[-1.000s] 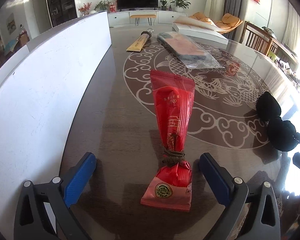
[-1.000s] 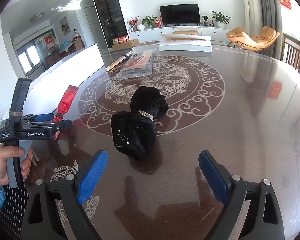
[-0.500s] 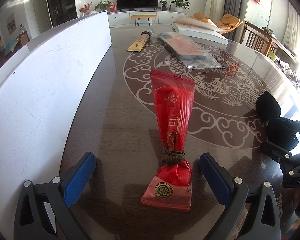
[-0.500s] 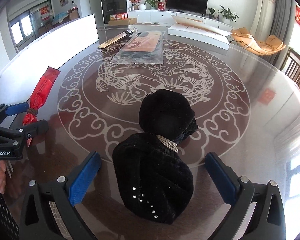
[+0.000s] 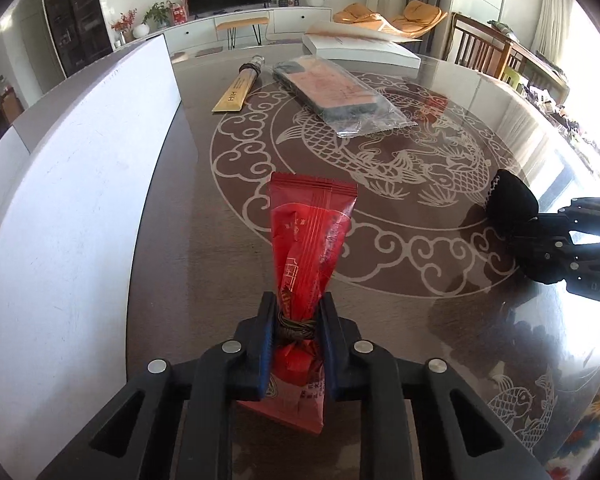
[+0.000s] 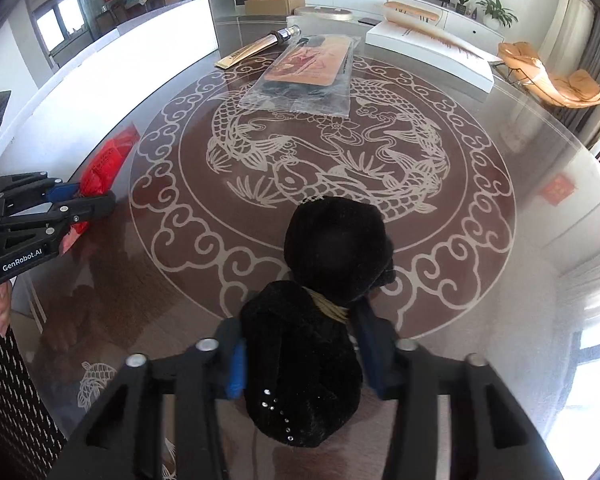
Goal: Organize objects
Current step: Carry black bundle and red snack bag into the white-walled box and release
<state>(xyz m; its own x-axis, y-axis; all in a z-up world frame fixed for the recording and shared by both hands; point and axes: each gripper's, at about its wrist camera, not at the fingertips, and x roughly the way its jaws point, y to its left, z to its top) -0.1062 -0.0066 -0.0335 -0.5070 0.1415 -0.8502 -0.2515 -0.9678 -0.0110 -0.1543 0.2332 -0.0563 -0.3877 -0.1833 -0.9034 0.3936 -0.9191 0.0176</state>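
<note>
My left gripper (image 5: 296, 324) is shut on a red packet (image 5: 308, 232) at its tied neck; the packet points away from me over the dark table (image 5: 204, 272). My right gripper (image 6: 300, 344) is shut on a black fuzzy bundle (image 6: 312, 364) tied in the middle with a tan band; its far lobe (image 6: 336, 248) lies on the table. The black bundle (image 5: 512, 200) and the right gripper show at the right edge of the left wrist view. The left gripper (image 6: 88, 204) with the red packet (image 6: 108, 160) shows at the left of the right wrist view.
A clear bag with a flat dark-and-orange item (image 5: 332, 92) and a long tan packet (image 5: 240, 88) lie farther back. A white box (image 5: 360, 48) sits at the far edge. A white board (image 5: 60, 200) runs along the table's left side.
Both grippers have closed: the left on the red packet's tied neck, the right on the black bundle. The right gripper also moved forward over the bundle.
</note>
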